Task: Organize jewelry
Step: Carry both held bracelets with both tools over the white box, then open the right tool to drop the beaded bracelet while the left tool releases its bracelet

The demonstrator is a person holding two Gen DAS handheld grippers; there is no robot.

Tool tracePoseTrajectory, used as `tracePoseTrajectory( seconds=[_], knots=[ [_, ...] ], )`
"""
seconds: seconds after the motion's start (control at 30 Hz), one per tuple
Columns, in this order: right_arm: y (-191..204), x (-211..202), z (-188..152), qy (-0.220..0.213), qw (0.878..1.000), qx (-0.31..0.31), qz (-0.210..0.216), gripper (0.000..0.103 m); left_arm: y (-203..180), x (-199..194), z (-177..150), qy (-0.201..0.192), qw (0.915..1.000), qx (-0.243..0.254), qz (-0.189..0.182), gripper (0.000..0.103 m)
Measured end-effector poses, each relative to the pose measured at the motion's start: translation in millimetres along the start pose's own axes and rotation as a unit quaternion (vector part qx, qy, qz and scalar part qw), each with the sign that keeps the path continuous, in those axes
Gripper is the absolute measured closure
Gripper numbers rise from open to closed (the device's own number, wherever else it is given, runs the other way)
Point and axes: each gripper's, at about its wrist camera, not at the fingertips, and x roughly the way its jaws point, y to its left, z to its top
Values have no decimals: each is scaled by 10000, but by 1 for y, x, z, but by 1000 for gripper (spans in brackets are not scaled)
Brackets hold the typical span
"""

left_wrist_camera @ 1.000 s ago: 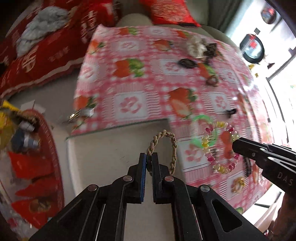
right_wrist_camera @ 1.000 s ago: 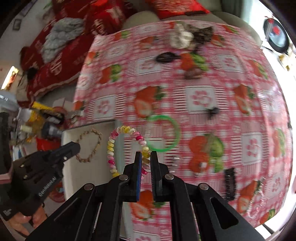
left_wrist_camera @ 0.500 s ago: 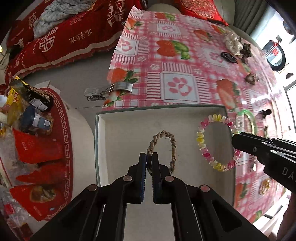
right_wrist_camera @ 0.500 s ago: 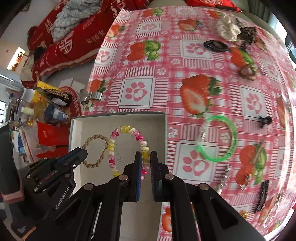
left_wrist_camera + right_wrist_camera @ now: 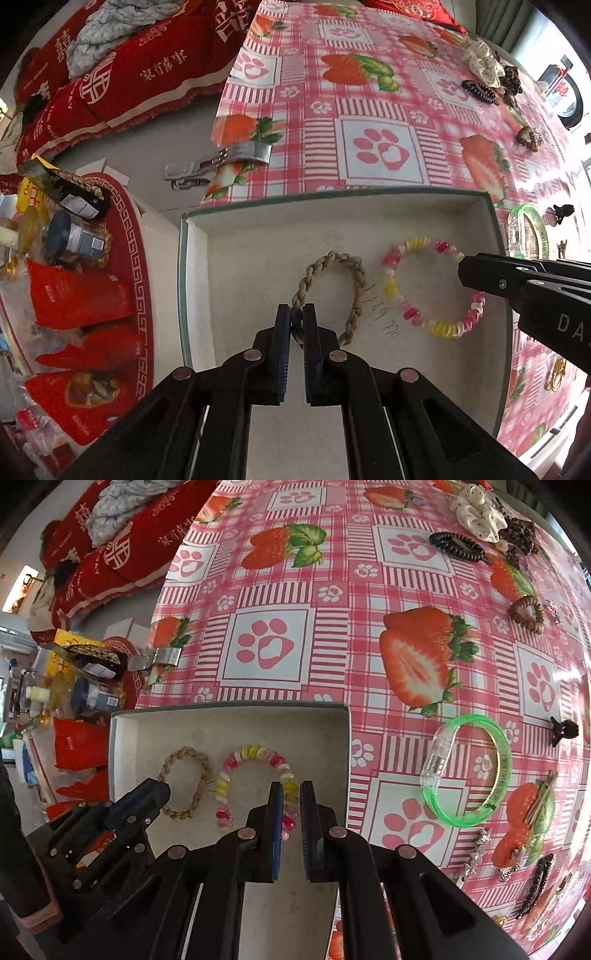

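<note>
My left gripper (image 5: 296,318) is matte black plastic, two angular arms joined by round copper-coloured rivets, with ribbed blue pads on the inner faces of its fingers (image 5: 282,343). My right gripper (image 5: 291,805) is built the same: black linkages, dull metal rivets, dark blue ridged pads. Seen from the side, its black shell carries pale letters, "DA" being all I can read. The left one's side shows small screws and faint white lettering. A pink cuff (image 5: 40,915) edges my dark sleeve.

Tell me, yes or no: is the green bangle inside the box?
No. The green bangle lies on the strawberry tablecloth beside the box, outside its wall.
</note>
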Motion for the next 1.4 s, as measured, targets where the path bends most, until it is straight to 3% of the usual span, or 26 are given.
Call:
tracePoseTrajectory(
  seconds=[0.27, 0.3, 0.37, 0.4, 0.43, 0.97, 1.27, 1.3, 1.33, 1.4],
  knots=[
    [-1, 7, -1, 122, 9999, 1, 29, 92, 1, 4, -2, 44, 9999, 20, 112, 91],
    [0, 7, -1, 115, 9999, -9, 39, 89, 1, 3, -2, 43, 9999, 20, 111, 91],
    [1, 4, 0, 63, 10000, -16, 64, 74, 1, 2, -2, 33, 9999, 20, 105, 91],
    [1, 2, 0, 20, 10000, -13, 73, 62, 0, 1, -1, 25, 9999, 33, 109, 91],
    [1, -1, 1, -22, 9999, -8, 98, 58, 0, 1, 0, 23, 9999, 44, 109, 91],
    [-29, -67, -21, -530, 9977, 295, 299, 53, -9, -6, 3, 144, 9999, 43, 75, 91],
    [-62, -85, -38, -683, 9957, 611, 168, 43, -17, -11, 6, 202, 9997, 129, 23, 90],
    [-66, -86, -39, -694, 9952, 663, 164, 41, -18, -12, 7, 216, 9997, 132, 22, 65],
    [-70, -87, -41, -702, 9948, 720, 160, 39, -19, -12, 7, 260, 9996, 124, 25, 0],
    [-77, -89, -45, -703, 9943, 787, 163, 37, -21, -19, 6, 148, 9995, 75, 261, 0]
  ],
)
